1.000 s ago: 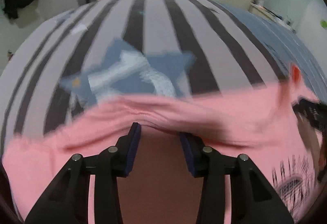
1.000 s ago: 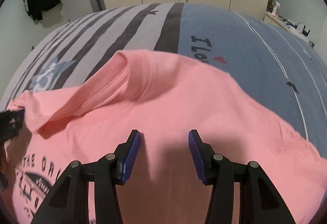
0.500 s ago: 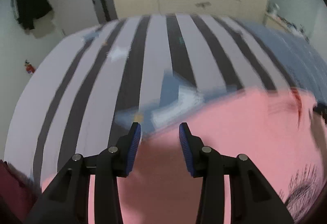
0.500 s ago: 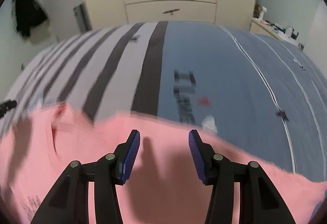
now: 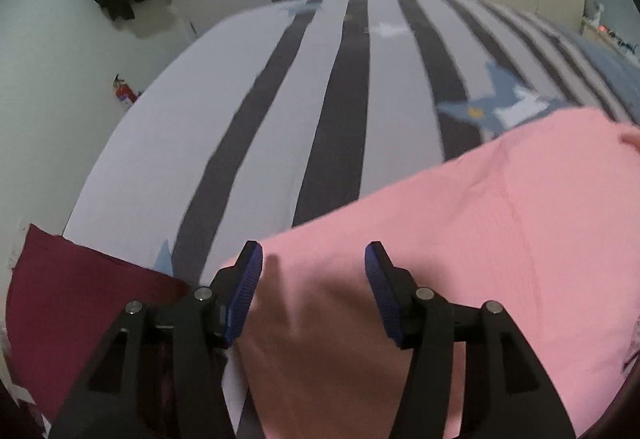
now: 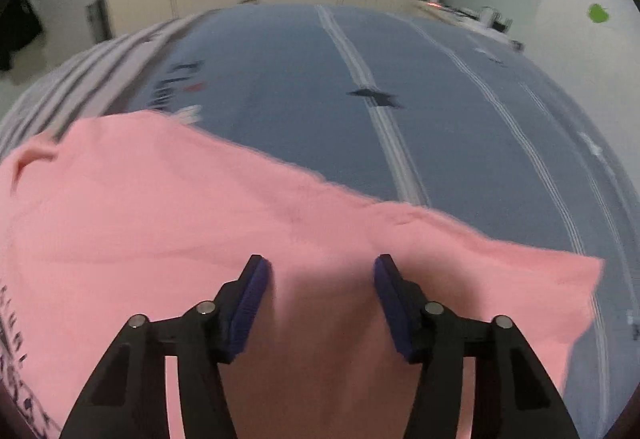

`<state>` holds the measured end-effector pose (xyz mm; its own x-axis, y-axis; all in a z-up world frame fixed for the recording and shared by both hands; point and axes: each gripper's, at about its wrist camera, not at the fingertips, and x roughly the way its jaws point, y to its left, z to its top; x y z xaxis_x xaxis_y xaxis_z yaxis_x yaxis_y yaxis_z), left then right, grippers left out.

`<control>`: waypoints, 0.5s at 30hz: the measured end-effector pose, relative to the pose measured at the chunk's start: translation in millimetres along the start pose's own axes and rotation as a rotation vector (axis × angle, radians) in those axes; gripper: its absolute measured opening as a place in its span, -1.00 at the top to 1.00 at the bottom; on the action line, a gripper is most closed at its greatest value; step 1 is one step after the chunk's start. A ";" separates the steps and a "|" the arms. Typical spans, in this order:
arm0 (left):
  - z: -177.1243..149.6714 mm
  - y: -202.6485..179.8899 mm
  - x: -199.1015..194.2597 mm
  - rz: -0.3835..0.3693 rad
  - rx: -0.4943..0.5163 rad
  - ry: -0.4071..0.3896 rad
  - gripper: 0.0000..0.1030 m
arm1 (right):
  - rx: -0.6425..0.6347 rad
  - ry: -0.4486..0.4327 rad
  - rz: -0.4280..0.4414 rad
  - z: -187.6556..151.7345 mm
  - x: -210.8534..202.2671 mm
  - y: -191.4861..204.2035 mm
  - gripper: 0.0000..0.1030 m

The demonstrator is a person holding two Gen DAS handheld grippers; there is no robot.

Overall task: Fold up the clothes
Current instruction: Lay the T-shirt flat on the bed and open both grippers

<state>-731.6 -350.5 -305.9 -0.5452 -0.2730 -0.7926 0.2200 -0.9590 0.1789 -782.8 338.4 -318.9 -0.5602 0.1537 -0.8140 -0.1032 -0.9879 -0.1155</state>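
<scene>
Left tongs (image 5: 313,263) opening; pink shirt (image 5: 460,239) print cut off.

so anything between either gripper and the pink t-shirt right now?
Nothing visible. The left gripper and right gripper both hang right over the pink t-shirt, jaws opening, with only bare pink cloth showing in each gap. The maroon garment lies off to the side on the striped bedspread, clear of both.

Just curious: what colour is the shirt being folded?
Pink shirt, seen best from the right wrist view.
</scene>
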 end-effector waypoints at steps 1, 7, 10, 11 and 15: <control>1.8 -2.0 -7.3 -0.021 -0.011 -0.006 0.00 | 0.001 -0.001 -0.014 1.6 -4.1 -0.7 0.02; -43.1 4.6 -53.1 -0.124 -0.099 0.012 0.00 | 0.052 -0.038 0.053 -12.0 -43.1 -0.8 -0.02; -84.6 5.1 -68.3 -0.147 -0.096 0.053 -0.01 | 0.106 -0.025 0.122 -48.1 -75.0 0.9 -0.03; -97.8 4.0 -64.9 -0.115 -0.070 0.084 -0.01 | 0.111 -0.015 0.131 -63.7 -83.0 2.2 -0.03; -129.9 20.7 -65.9 -0.063 -0.126 0.137 0.00 | 0.063 0.058 0.112 -120.1 -95.4 -2.8 -0.03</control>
<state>-586.0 -342.3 -325.7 -0.4481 -0.1912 -0.8733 0.2932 -0.9542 0.0585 -630.4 324.2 -309.2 -0.5230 0.0389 -0.8515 -0.0951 -0.9954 0.0129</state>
